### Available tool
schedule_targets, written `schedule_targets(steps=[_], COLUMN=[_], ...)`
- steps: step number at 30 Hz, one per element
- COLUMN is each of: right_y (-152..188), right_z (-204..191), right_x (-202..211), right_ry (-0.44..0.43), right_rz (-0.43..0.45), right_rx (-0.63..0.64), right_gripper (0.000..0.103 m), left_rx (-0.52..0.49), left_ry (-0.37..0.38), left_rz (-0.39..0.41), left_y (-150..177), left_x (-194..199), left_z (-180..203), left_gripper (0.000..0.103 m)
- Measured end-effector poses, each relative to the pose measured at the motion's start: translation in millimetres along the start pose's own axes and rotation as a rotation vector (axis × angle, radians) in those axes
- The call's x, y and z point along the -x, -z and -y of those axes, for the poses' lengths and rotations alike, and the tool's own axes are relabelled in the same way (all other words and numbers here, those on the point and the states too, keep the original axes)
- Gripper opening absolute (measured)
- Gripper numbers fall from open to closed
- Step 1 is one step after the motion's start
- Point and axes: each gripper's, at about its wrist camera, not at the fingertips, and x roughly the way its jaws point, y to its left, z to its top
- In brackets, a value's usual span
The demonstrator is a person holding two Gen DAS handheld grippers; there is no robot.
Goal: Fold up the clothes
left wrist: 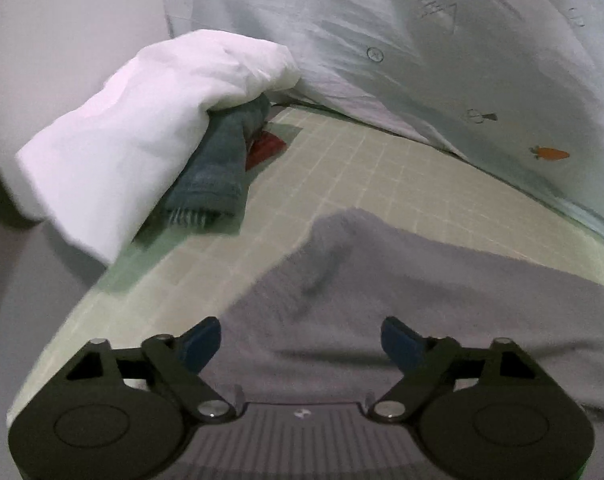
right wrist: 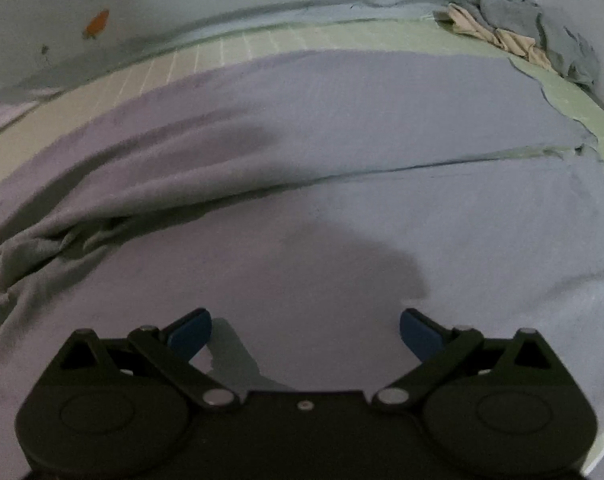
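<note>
A grey garment [right wrist: 341, 152] lies spread over the green grid mat [right wrist: 230, 50], with a long fold line across its middle and bunched creases at its left side. In the left wrist view one end of the same grey garment [left wrist: 401, 280] reaches up to a rough corner on the mat [left wrist: 341, 168]. My left gripper [left wrist: 301, 340] hovers above that end, its jaws wide apart with nothing between the blue pads. My right gripper [right wrist: 305, 330] stands open over the flat grey cloth, its pads empty too.
A pile of a white cloth [left wrist: 134, 128], a blue towel [left wrist: 218, 168] and a red item [left wrist: 266, 146] sits at the mat's far left. A pale sheet with carrot prints [left wrist: 441, 52] hangs behind. Beige and grey clothes [right wrist: 517, 32] lie at the far right corner.
</note>
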Motion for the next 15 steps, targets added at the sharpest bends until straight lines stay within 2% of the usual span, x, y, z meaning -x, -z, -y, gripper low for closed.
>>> schedule_targets(steps=[2,5,7,8,9,10,11,15], right_y=[0,-5,-11,-13,-16,-18,-20,-24], right_z=[-13,-24,-30,-33,-36,-37,-38,-41], right_x=[4,6,2,2,1,1,1,0], right_ry=[0.019,0.047,0.069,0.080,0.091,0.097,0.100,0.104], right_rz=[0.001,-0.018,-0.041,-0.051,-0.061,-0.067,-0.071,-0.075], right_rx=[0.016,0.005,-0.014,-0.024,-0.035,-0.049,-0.064,-0.094], right_gripper=[0.102,0.102,0.102,0.102,0.102,0.102,0.102,0.102], left_rx=[-0.009,-0.005,-0.008,-0.009,-0.011,-0.014,-0.017,0.008], left_ry=[0.037,0.086,0.105,0.114,0.124,0.119,0.114,0.074], left_rz=[-0.017,-0.039,-0.062,-0.074,-0.086,-0.094,-0.102,-0.043], left_y=[-17,-37,-44,-47,-50,-51,-53,-65], left_x=[-25,-63,-86,-98,-110,-118,-126,-136], left_z=[-6,-7,-3,0,2,4,7,5], left_gripper=[0.079,0.078,0.072,0.057,0.034,0.020,0.013,0.009])
